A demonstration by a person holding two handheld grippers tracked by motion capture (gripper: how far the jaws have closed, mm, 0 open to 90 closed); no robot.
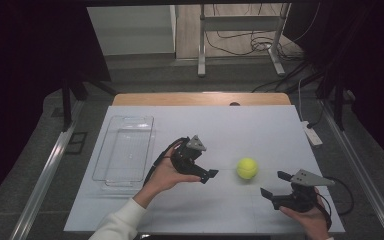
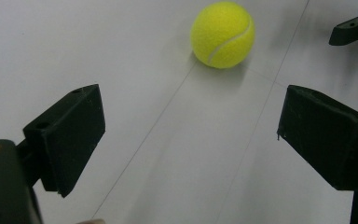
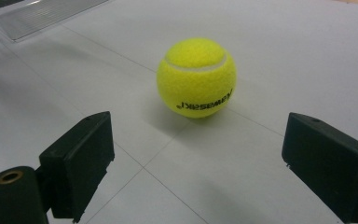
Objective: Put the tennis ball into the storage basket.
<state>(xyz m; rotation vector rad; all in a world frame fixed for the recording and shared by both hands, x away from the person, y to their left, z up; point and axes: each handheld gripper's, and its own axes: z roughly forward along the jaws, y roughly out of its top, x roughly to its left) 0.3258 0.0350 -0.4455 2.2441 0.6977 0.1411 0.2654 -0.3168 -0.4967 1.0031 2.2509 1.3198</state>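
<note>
A yellow tennis ball [image 1: 247,168] lies on the white table top [image 1: 240,125], between my two grippers. My left gripper [image 1: 207,162] is held just left of the ball, open and empty, its jaws pointing toward it. In the left gripper view the ball [image 2: 223,35] sits ahead of the wide-apart jaws of that gripper [image 2: 191,121]. My right gripper [image 1: 271,183] is to the ball's lower right, open with nothing in it. The right gripper view has the ball [image 3: 196,78] close in front, centred between that gripper's [image 3: 196,149] spread jaws, not touching them.
A clear plastic tray [image 1: 102,150] stands empty at the table's left, its corner [image 3: 42,14] in the right gripper view. A white power strip [image 1: 312,134] lies off the right edge. A tip of the right gripper [image 2: 354,28] enters the left gripper view.
</note>
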